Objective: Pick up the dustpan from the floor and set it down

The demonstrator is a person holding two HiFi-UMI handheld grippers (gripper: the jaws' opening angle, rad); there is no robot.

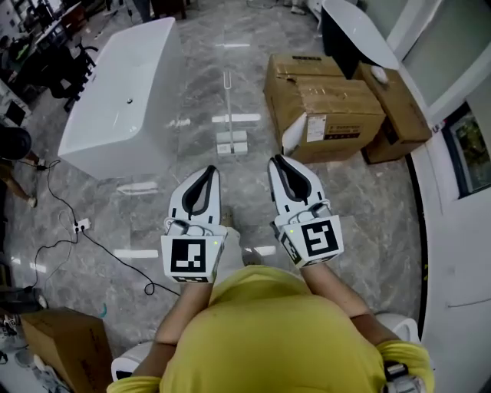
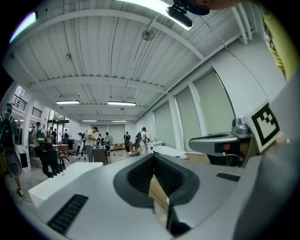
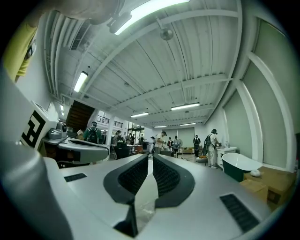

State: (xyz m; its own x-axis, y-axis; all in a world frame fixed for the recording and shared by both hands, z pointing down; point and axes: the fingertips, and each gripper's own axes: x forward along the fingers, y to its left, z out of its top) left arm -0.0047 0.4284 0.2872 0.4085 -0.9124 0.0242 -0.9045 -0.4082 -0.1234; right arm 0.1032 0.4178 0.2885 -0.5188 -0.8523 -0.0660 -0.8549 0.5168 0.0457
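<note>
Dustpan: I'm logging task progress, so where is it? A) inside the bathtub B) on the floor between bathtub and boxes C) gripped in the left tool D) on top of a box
B: the dustpan stands on the floor, bathtub to its left, cardboard boxes to its right.

Bright, even light falls from ceiling strip lights, and the polished floor throws back white glare streaks (shadows are faint). Both gripper views are fisheye-bent, with black corners and soft, blurred foregrounds; the head view is sharp, slightly curved at edges.
</note>
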